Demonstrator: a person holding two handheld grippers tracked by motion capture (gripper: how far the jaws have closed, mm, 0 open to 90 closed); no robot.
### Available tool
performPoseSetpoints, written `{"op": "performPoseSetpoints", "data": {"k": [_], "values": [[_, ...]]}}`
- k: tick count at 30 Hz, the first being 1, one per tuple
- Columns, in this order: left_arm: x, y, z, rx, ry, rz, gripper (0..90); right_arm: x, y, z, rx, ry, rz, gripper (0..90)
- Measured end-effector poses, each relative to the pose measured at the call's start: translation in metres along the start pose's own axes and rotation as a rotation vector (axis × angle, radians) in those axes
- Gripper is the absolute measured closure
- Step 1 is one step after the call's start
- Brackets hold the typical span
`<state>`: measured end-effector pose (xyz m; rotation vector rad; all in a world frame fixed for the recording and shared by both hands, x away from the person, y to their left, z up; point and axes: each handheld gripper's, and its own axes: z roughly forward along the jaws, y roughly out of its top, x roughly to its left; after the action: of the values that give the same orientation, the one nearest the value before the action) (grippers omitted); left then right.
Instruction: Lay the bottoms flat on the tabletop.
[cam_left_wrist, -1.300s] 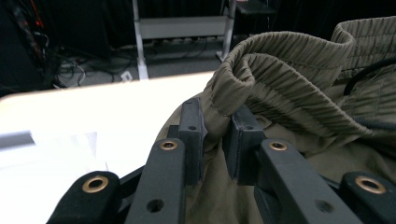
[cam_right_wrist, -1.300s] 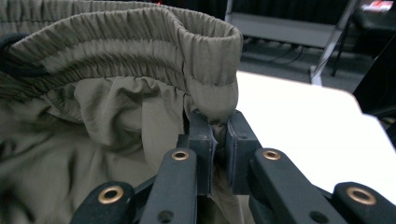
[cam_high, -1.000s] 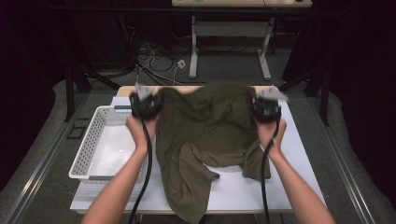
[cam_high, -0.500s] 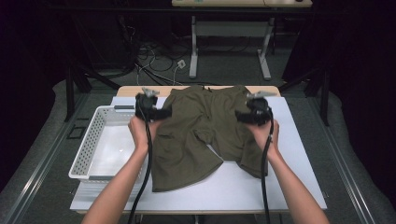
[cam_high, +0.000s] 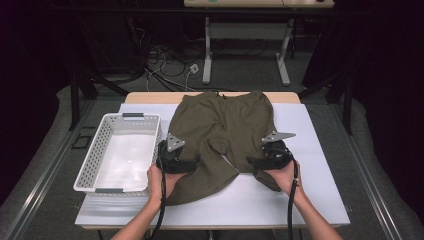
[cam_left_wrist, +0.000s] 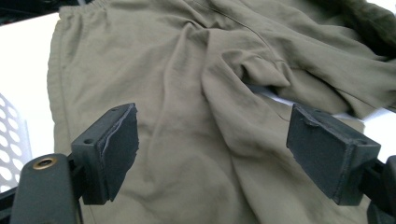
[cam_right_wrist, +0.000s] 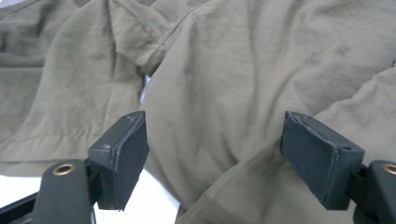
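The plain olive-green fabric shorts (cam_high: 225, 130) carry no print. The perforated plastic basket (cam_high: 95, 165) is white with grey handle strips. The white-topped bench (cam_high: 310, 190) has a pale wooden edge. Both grippers' pads are black.

Shorts (cam_high: 225, 125) spread on table (cam_high: 320, 200); basket (cam_high: 95, 165) just left of shorts.

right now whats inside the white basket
The white basket beside the shorts looks empty: its pale floor shows bare in the high view. The strip just behind its near wall is hidden.
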<state>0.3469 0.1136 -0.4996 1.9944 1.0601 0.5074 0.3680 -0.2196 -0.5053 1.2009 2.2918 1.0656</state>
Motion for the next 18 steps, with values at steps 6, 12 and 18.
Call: {"op": "performPoseSetpoints", "data": {"k": [6,12,18], "values": [[-0.015,-0.015,-0.015,0.005,-0.035,0.049,14.9,0.009,-0.006,-0.007,0.014,0.044,-0.029,20.0],[-0.029,-0.032,-0.022,0.023,-0.07,0.099,15.2,0.02,-0.015,-0.009,0.037,0.06,-0.055,20.0],[-0.038,-0.048,-0.022,0.058,-0.109,0.145,15.9,0.025,-0.019,-0.009,0.036,0.079,-0.066,22.8]]}}
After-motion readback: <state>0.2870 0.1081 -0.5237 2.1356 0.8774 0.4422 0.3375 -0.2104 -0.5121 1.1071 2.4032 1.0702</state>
